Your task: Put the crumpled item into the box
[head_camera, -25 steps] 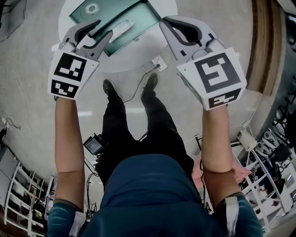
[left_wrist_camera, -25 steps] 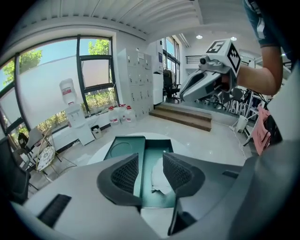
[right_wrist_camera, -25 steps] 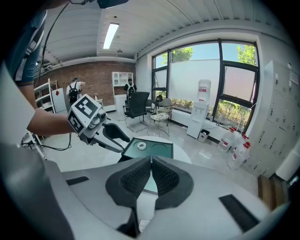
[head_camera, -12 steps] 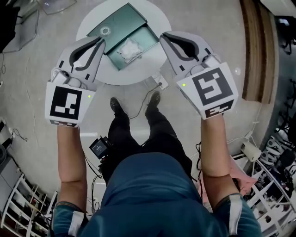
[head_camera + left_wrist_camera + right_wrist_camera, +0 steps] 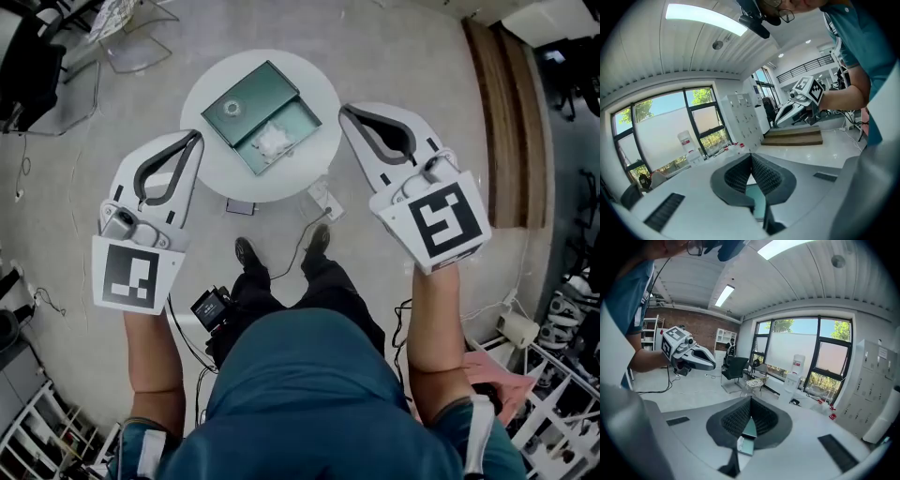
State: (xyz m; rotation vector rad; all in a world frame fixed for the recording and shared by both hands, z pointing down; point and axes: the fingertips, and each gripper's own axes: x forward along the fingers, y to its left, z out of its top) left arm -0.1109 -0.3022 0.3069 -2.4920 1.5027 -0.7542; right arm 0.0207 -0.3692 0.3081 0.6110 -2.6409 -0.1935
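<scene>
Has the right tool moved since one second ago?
Yes. The right tool was over the round table beside the box; now it lies off the table's right edge.

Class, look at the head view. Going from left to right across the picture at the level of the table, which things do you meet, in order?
Left tool → green box on the round table → right tool → wooden step.

A pale glossy floor (image 5: 403, 56) spreads beneath a round white table (image 5: 208, 155). Tall dark-framed windows (image 5: 806, 350) look out on trees. A strip light (image 5: 705, 18) glows on the ribbed white ceiling (image 5: 661, 51).
</scene>
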